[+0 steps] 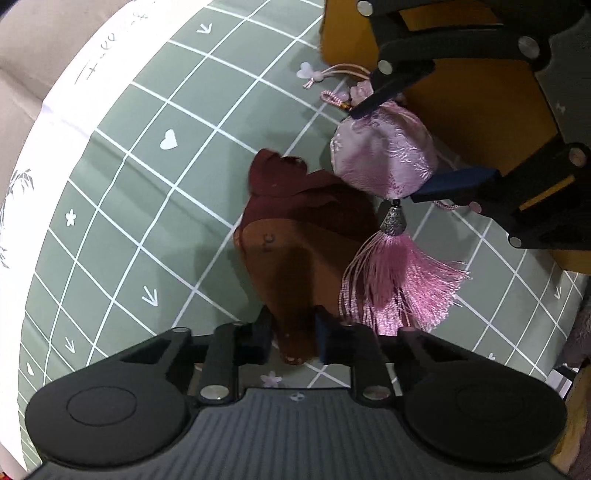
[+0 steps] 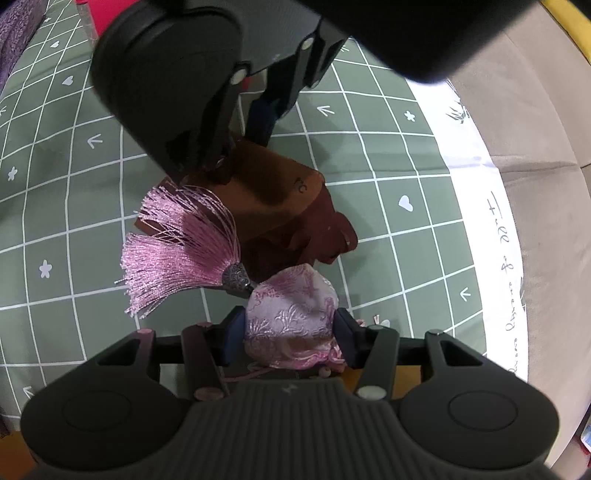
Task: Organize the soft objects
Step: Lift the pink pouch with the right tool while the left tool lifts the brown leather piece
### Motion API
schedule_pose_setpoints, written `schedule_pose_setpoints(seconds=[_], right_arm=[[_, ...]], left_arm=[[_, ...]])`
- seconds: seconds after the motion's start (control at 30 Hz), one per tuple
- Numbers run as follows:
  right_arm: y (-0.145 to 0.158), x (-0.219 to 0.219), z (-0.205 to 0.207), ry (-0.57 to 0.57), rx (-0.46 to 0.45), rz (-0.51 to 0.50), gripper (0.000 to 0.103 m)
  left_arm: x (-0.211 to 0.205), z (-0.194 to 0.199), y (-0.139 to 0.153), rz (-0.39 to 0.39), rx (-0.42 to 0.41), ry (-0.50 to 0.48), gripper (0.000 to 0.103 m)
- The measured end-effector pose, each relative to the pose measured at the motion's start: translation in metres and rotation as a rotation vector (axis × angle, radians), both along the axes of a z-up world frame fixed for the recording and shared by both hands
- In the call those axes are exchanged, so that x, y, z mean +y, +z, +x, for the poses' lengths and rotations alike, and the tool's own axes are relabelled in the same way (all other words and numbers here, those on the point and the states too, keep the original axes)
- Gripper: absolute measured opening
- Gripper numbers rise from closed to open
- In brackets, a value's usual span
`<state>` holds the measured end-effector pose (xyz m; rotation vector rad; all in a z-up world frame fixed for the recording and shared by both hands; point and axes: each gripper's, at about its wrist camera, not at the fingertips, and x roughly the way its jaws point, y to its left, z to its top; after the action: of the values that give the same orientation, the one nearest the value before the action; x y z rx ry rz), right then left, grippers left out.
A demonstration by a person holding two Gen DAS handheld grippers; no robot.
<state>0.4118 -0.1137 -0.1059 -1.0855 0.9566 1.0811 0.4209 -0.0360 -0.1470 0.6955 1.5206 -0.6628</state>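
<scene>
A brown and maroon cloth piece (image 1: pixel 295 229) lies on the green gridded mat (image 1: pixel 147 206). My left gripper (image 1: pixel 295 334) points down and is shut on the cloth's near end, which sits pinched between both pads. A pink brocade sachet (image 1: pixel 380 147) with a pink tassel (image 1: pixel 399 284) hangs just above the maroon end. My right gripper (image 1: pixel 386 153) is shut on the sachet's body. In the right wrist view the sachet (image 2: pixel 291 314) fills the gap of the right gripper (image 2: pixel 291 332). There the tassel (image 2: pixel 177 247) drapes over the brown cloth (image 2: pixel 280 199), and the left gripper (image 2: pixel 236 147) comes down from above.
A yellow-orange box (image 1: pixel 461 92) stands just behind the sachet. The mat has a white lettered border (image 2: pixel 495 229), with a beige surface (image 2: pixel 535 110) beyond it. Purple fuzzy fabric (image 2: pixel 18 26) and a red object (image 2: pixel 110 14) lie at the mat's far side.
</scene>
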Motion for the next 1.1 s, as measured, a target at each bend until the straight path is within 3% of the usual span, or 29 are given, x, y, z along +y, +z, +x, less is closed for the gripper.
schedule_pose_setpoints(seconds=[0.2,0.47,0.87,1.1], right_arm=[[0.013,-0.003,-0.005,-0.039,0.012,0.033,0.05],[0.038,-0.006,-0.024,-0.051,-0.017,0.044,0.05],[0.109,-0.01,-0.069,-0.056,-0.124,0.091,0.049],[0.168,-0.028,-0.101,-0.101,-0.169,0.162,0.049]], left_arm=[[0.008,-0.015,0.014,-0.051,-0.037,0.014,0.009],[0.019,-0.032,0.057,-0.072,-0.103,0.019,0.009],[0.028,-0.073,0.149,-0.09,-0.262,0.023,0.009],[0.017,-0.106,0.202,-0.168,-0.362,0.018,0.009]])
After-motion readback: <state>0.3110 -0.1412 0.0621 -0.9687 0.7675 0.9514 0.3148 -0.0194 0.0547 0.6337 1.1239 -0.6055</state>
